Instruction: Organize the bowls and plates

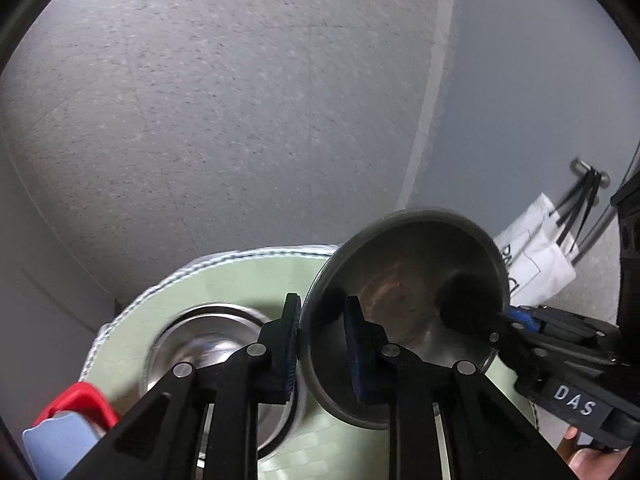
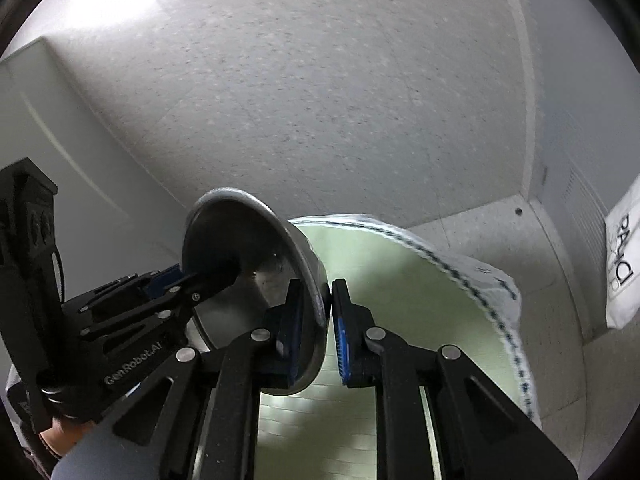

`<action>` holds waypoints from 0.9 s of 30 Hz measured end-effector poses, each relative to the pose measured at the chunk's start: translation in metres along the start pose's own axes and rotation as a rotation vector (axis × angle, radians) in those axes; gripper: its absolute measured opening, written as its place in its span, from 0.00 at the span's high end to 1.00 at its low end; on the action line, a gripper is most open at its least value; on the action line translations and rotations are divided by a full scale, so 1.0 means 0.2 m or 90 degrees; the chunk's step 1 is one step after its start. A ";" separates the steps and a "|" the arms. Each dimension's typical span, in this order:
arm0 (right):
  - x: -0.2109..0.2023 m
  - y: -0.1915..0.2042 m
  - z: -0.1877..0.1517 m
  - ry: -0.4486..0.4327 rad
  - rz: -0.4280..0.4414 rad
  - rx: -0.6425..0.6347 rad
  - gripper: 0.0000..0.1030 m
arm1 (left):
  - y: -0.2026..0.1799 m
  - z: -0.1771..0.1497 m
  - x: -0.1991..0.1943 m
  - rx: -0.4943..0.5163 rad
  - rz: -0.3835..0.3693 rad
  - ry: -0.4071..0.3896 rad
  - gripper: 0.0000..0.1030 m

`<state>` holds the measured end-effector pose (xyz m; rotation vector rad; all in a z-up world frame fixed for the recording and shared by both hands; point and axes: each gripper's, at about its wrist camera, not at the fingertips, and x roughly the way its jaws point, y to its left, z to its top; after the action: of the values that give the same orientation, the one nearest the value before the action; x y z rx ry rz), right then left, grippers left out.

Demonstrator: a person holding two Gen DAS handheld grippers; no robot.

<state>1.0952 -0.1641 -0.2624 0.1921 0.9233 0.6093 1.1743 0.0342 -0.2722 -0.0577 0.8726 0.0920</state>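
Observation:
A steel bowl (image 1: 404, 280) is held tilted in the air above a round table with a pale green cloth (image 1: 240, 280). My left gripper (image 1: 320, 344) is shut on its near rim, one finger inside and one outside. My right gripper (image 2: 316, 328) is shut on the opposite rim of the same bowl (image 2: 248, 248); it also shows in the left wrist view (image 1: 504, 322). The left gripper also shows in the right wrist view (image 2: 188, 280). A second steel bowl (image 1: 200, 344) sits on the cloth below, left of my left fingers.
A red and blue object (image 1: 68, 420) lies at the table's near left edge. White bags with black handles (image 1: 536, 248) hang on the wall at right. Speckled grey floor (image 1: 200, 100) surrounds the table. The cloth's stitched edge (image 2: 480, 280) hangs over the right side.

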 end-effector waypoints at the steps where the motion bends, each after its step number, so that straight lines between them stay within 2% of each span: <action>1: 0.01 0.04 0.00 0.003 0.005 -0.005 0.86 | 0.03 -0.04 -0.04 -0.007 0.004 -0.002 0.83; 7: 0.15 0.24 -0.03 0.040 0.034 -0.033 0.86 | 0.23 -0.10 -0.10 -0.044 0.042 0.002 0.83; 12: 0.28 0.33 -0.09 0.073 0.048 -0.053 0.86 | 0.33 -0.15 -0.12 -0.076 0.070 0.033 0.83; 18: 0.41 0.38 -0.15 0.101 0.038 -0.070 0.86 | 0.37 -0.17 -0.03 -0.078 0.096 0.060 0.82; 27: 0.54 0.40 -0.16 0.123 -0.002 -0.088 0.82 | 0.39 -0.10 0.18 -0.075 0.098 0.096 0.80</action>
<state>1.0860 -0.0410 -0.3228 0.0079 1.0631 0.6955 1.1736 0.1120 -0.3138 -0.1079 1.0215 0.2866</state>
